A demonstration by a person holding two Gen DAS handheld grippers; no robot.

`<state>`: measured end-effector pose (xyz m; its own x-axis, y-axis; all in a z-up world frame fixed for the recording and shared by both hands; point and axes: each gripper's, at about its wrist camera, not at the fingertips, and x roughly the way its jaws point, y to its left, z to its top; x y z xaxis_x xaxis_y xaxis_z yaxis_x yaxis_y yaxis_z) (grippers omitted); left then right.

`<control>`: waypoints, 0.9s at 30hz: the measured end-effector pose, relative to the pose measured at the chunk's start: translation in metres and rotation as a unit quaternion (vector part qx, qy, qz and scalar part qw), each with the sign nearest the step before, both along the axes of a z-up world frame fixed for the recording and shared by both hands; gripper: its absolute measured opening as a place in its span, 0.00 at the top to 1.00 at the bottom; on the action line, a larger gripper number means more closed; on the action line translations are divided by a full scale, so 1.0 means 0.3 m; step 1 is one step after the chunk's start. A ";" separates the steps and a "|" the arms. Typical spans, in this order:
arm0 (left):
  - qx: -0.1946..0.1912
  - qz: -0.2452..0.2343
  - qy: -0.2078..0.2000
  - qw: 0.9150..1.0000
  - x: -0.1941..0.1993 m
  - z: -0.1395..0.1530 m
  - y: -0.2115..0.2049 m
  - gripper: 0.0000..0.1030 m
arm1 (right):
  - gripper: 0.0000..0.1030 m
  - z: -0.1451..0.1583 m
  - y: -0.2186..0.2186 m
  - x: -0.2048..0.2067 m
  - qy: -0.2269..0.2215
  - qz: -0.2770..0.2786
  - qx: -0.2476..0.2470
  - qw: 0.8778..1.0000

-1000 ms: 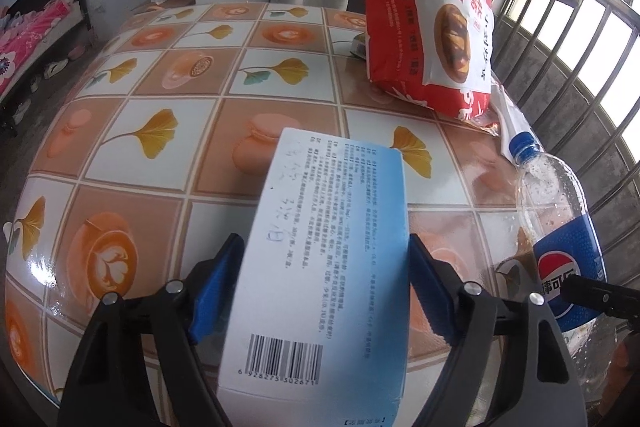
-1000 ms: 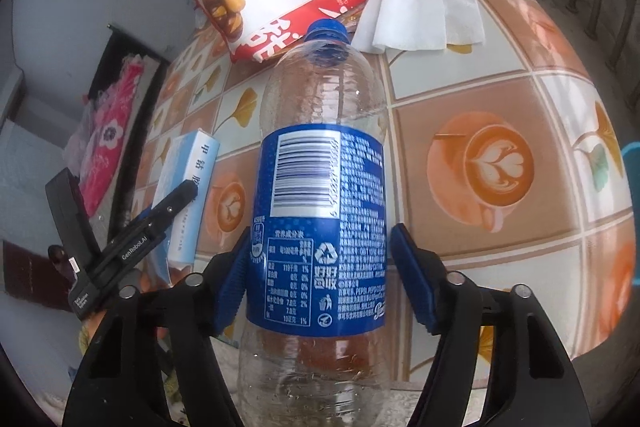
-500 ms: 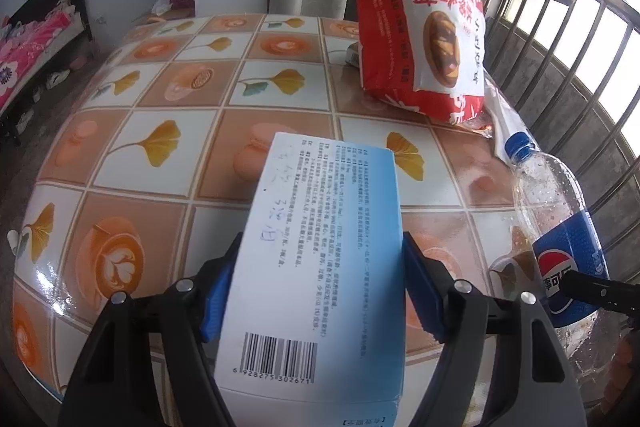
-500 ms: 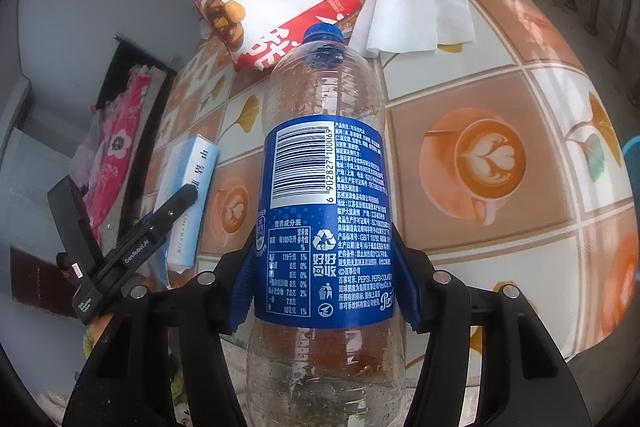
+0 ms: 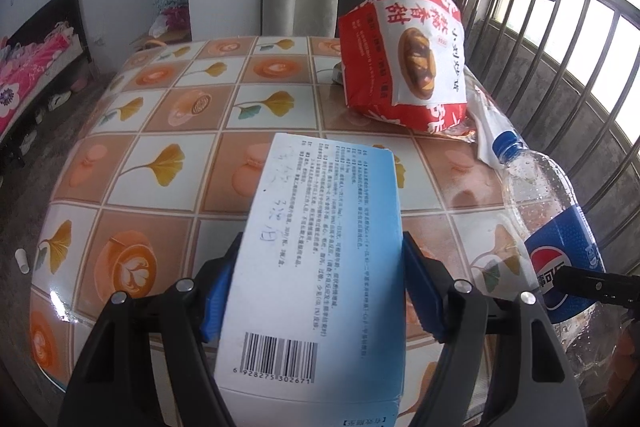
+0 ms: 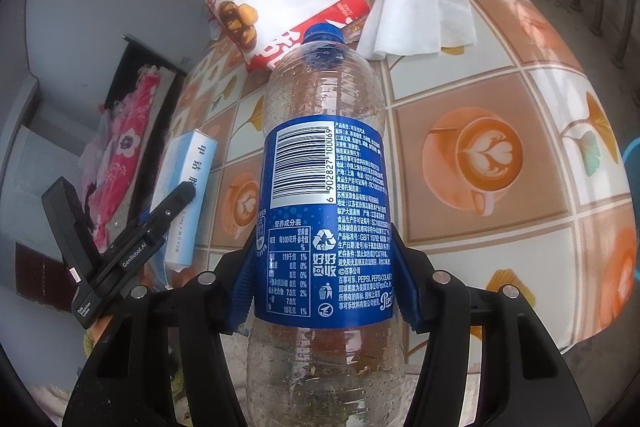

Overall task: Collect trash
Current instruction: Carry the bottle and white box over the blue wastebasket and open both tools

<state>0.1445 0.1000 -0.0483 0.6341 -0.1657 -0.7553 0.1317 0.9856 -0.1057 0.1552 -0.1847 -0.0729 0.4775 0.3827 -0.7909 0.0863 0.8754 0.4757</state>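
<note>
Where 1 second ago both stood looser, the left gripper (image 5: pixel 320 291) clamps the box (image 5: pixel 320 267), the right gripper (image 6: pixel 324 279) the bottle (image 6: pixel 324 187).

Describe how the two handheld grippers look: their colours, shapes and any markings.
Both the left gripper and the right gripper have black angular arms with round silver screws and blue ribbed pads. In the right wrist view, the left one carries white "GenRobot.AI" lettering. No cables or sleeves show.
</note>
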 end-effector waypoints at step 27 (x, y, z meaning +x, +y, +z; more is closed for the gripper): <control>0.039 -0.038 -0.072 0.996 -0.125 0.172 -0.131 0.31 | 0.47 0.084 -0.070 -0.153 -0.045 -0.009 0.027 0.999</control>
<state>0.1070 0.0608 0.0034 0.7248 -0.1626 -0.6695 0.2150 0.9766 -0.0043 0.1094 -0.2057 -0.0477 0.5536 0.4142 -0.7225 0.0563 0.8470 0.5287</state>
